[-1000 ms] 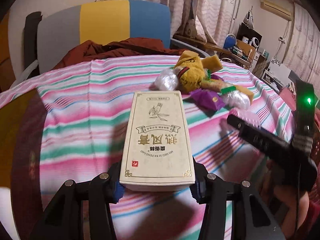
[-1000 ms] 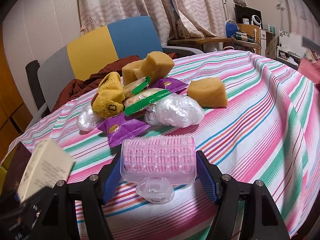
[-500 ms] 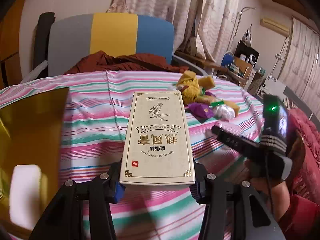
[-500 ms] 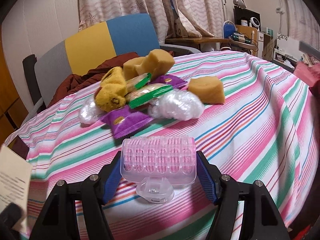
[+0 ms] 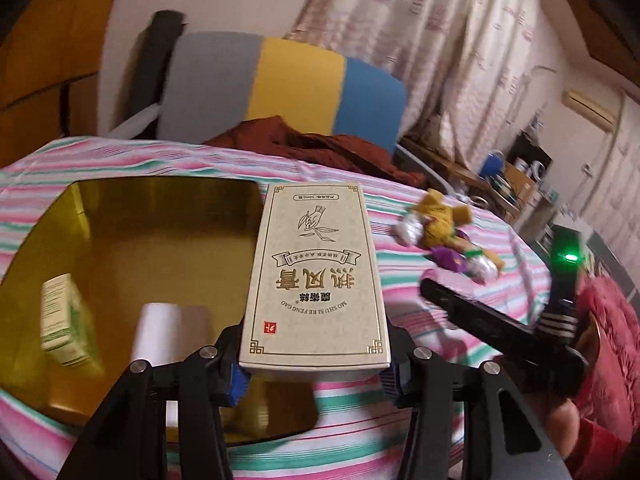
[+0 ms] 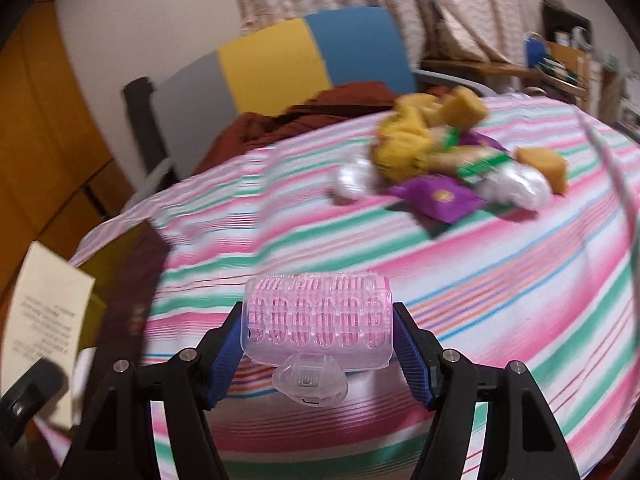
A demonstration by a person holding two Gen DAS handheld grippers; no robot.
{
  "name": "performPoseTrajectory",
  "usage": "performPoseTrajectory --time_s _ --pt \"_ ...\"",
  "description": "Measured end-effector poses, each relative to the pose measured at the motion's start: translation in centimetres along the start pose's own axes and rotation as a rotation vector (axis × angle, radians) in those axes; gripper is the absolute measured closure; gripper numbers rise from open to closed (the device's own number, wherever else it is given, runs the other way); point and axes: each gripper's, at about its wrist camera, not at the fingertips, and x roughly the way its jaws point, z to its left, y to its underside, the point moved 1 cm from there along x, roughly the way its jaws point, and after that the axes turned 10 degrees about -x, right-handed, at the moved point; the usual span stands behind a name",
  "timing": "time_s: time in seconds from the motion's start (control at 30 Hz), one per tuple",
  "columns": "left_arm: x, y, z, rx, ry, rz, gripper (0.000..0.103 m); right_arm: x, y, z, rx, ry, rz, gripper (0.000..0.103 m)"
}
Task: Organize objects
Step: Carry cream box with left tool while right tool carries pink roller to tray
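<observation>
My left gripper (image 5: 314,376) is shut on a tall beige carton (image 5: 316,276) printed with gold characters, held above the striped tablecloth at the right rim of a gold tin box (image 5: 160,204). Inside the tin lie a green-and-white small box (image 5: 66,320) and a white roll (image 5: 154,334). My right gripper (image 6: 318,344) is shut on a pink hair roller in a clear case (image 6: 318,318). In the right wrist view the beige carton (image 6: 46,308) shows at the far left. A pile of yellow sponges, purple sachets and clear wraps (image 6: 452,164) lies at the table's far right.
A chair (image 5: 280,84) with a grey, yellow and blue back stands behind the table, a rust-red cloth (image 5: 316,144) draped on its seat. The right gripper's black body (image 5: 500,328) crosses the left wrist view at right, with a hand beneath it. Curtains and cluttered shelves fill the background.
Both grippers have swung left across the table with their loads. The gold tin has come into the left wrist view, and the pile of sponges has slid off to the right.
</observation>
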Motion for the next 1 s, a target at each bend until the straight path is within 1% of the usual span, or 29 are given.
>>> performPoseTrajectory --time_s 0.17,0.3,0.4,0.43,0.5,0.6,0.73,0.87,1.0 --pt "-0.3 -1.7 4.1 -0.052 -0.077 -0.020 0.052 -1.7 -1.3 4.5 -0.089 -0.080 -0.042 0.033" --pt "0.3 -2.6 7.0 -0.101 -0.124 0.010 0.052 -2.9 -1.9 8.6 -0.184 -0.162 -0.068 0.033" --pt "0.8 -2.7 9.1 -0.127 -0.161 0.034 0.052 -3.2 -2.1 12.0 -0.266 -0.225 -0.069 0.033" --pt "1.1 -2.7 9.7 -0.129 -0.178 0.049 0.052 -3.1 -2.2 13.6 -0.313 -0.243 -0.063 0.033" --pt "1.6 -2.7 10.7 -0.130 -0.210 0.070 0.052 -2.9 -2.1 15.8 -0.390 -0.258 -0.048 0.033" --pt "2.1 -2.6 11.6 -0.128 -0.241 0.091 0.051 -2.2 -1.7 18.7 -0.506 -0.259 -0.017 0.033" --pt "2.3 -2.5 12.5 -0.126 -0.277 0.097 0.051 -1.1 -1.3 20.7 -0.601 -0.227 0.015 0.033" --pt "2.3 -2.5 12.7 -0.103 -0.315 0.095 0.052 1.1 -1.2 21.6 -0.613 -0.218 0.078 0.033" --pt "2.3 -2.5 13.2 -0.092 -0.350 0.084 0.051 2.3 -1.5 22.8 -0.632 -0.207 0.089 0.033"
